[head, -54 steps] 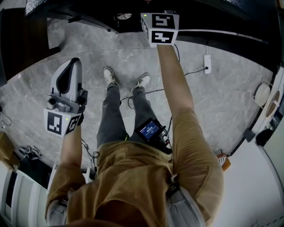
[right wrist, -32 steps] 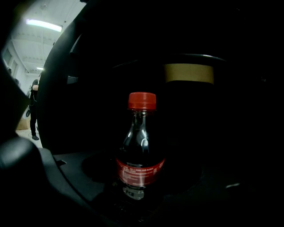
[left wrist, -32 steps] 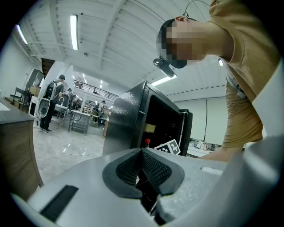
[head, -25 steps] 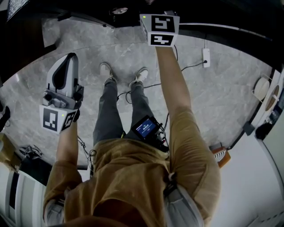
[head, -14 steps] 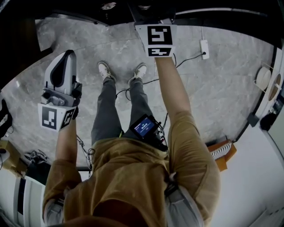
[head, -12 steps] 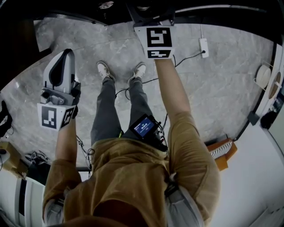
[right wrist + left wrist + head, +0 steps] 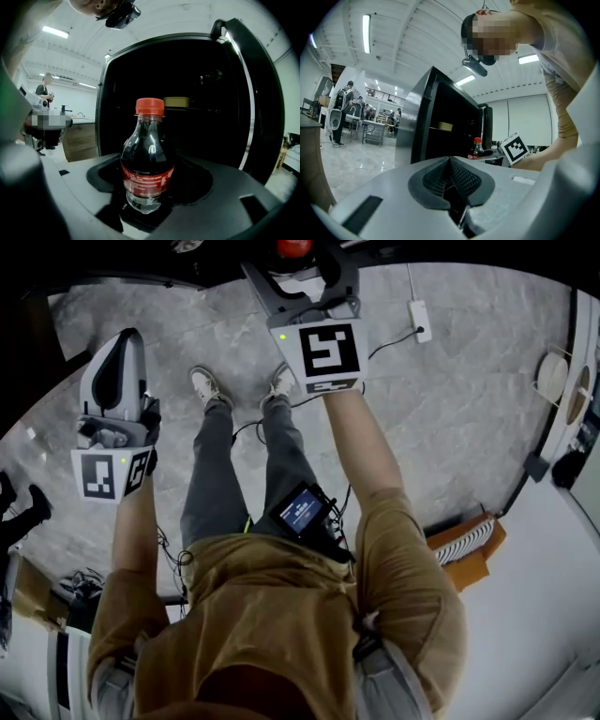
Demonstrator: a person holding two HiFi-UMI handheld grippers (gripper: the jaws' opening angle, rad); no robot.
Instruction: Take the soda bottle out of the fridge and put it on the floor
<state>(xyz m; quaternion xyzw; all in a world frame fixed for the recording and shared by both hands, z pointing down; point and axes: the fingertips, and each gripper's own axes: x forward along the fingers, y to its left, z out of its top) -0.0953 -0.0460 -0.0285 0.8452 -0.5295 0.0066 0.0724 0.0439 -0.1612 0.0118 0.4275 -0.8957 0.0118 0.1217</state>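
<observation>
My right gripper (image 7: 298,266) is shut on the soda bottle (image 7: 147,159), a dark cola bottle with a red cap and a red label, held upright low on its body. In the head view only the bottle's red cap (image 7: 293,247) shows, at the top edge. Behind the bottle stands the black fridge (image 7: 234,117) with its door open and its inside dark. My left gripper (image 7: 125,341) is shut and holds nothing; it hangs at the left, above the grey floor (image 7: 450,427). The left gripper view also catches the bottle (image 7: 476,147) in front of the fridge (image 7: 440,122).
A yellowish box (image 7: 176,101) sits on a fridge shelf. A white power strip (image 7: 413,308) and its cable lie on the floor, and an orange box (image 7: 464,549) stands at the right. The person's shoes (image 7: 208,388) stand between the grippers. Several people stand far off (image 7: 344,110).
My right gripper has drawn back from the dark fridge toward the person, and the bottle's red cap now shows above it. The left gripper has stayed shut and shifted slightly left.
</observation>
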